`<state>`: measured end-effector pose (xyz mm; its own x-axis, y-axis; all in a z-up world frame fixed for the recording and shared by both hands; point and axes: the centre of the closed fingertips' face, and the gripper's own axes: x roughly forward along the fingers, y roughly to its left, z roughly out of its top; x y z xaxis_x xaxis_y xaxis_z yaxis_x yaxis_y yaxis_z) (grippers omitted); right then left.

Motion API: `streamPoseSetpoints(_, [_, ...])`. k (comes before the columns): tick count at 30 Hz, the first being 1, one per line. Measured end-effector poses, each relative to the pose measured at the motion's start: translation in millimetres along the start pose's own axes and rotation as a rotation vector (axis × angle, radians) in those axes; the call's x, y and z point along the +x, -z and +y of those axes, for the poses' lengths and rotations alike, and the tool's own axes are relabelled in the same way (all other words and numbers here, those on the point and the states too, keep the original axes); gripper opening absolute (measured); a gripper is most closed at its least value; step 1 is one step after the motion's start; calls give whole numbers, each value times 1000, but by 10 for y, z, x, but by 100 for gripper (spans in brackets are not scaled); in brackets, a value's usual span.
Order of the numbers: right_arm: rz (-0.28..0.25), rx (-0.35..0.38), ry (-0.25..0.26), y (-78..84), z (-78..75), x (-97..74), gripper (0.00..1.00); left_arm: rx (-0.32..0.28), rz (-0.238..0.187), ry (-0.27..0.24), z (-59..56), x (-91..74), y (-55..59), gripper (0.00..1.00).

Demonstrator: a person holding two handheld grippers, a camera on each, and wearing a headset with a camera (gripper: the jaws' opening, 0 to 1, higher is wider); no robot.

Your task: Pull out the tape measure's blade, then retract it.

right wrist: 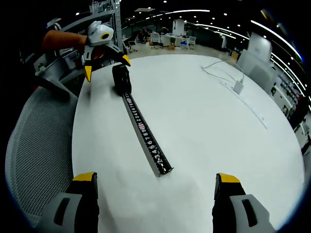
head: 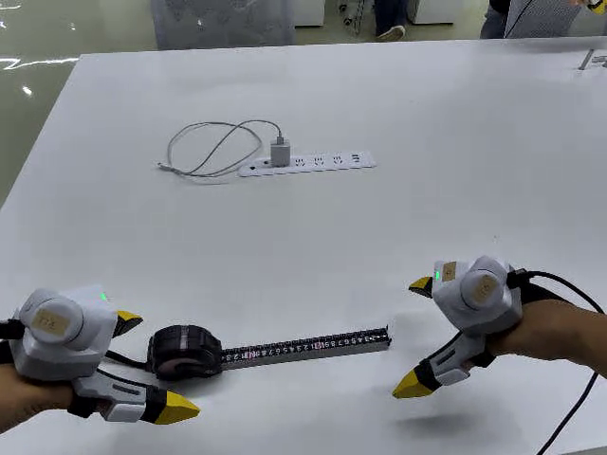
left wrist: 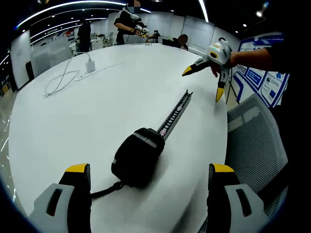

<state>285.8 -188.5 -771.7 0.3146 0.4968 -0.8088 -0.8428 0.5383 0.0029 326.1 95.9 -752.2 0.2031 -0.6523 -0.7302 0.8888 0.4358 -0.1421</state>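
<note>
Lying extended on the table, the blade [head: 308,346] is gripped by nothing. The tape measure case [head: 184,352] is seen between the spread left gripper [head: 156,364] tips, untouched. The hook end [head: 384,335] is just ahead of the spread, empty right gripper [head: 415,334]. If retraction is triggered with the case unclamped, whip-back and case skid are expected.

A white power strip [head: 308,162] lies flat on the white table [head: 474,123], toward its far side. A white charger [head: 281,152] is plugged into the strip's left end, and a thin white cable [head: 213,147] runs from it in loose loops on the tabletop left of the strip. Beyond the strip, past the table's far edge, glossy floor [head: 38,57] shows, along with what may be a person's legs [head: 389,19], too cropped to be sure. A grey mesh chair [left wrist: 252,131] stands at the table's near edge, well apart from the strip.
</note>
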Motion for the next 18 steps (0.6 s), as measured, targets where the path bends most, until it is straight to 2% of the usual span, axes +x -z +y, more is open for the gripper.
streamPoseSetpoints(2, [-12, 13, 6, 1, 11, -22, 99, -14, -5, -17, 8, -14, 43, 99])
streamPoseSetpoints(5, [-28, 24, 25, 1, 4, -51, 99, -38, -46, -46, 34, -52, 32, 99])
streamPoseSetpoints(6, [-37, 34, 33, 0, 3, -68, 99, -50, -56, -69, 74, -73, 38, 99])
streamPoseSetpoints(8, [-54, 49, 48, -8, 0, -95, 99, -113, -55, -108, 129, -115, 70, 99])
streamPoseSetpoints(9, [-67, 54, 59, -6, -7, -110, 99, -110, -101, -108, 139, -131, 12, 99])
streamPoseSetpoints(10, [-70, 56, 66, 6, -4, -120, 99, -110, -121, -129, 166, -159, -7, 99])
streamPoseSetpoints(13, [-93, 80, 94, 35, 2, -180, 99, -133, -125, -152, 191, -213, 40, 99])
streamPoseSetpoints(15, [-142, 128, 118, -3, -12, -227, 99, -132, -136, -183, 224, -243, 53, 99])
streamPoseSetpoints(16, [-156, 159, 141, 10, -37, -267, 99, -140, -146, -184, 210, -260, 64, 99])
streamPoseSetpoints(18, [-173, 165, 156, 28, -37, -320, 99, -162, -164, -195, 203, -284, 69, 99])
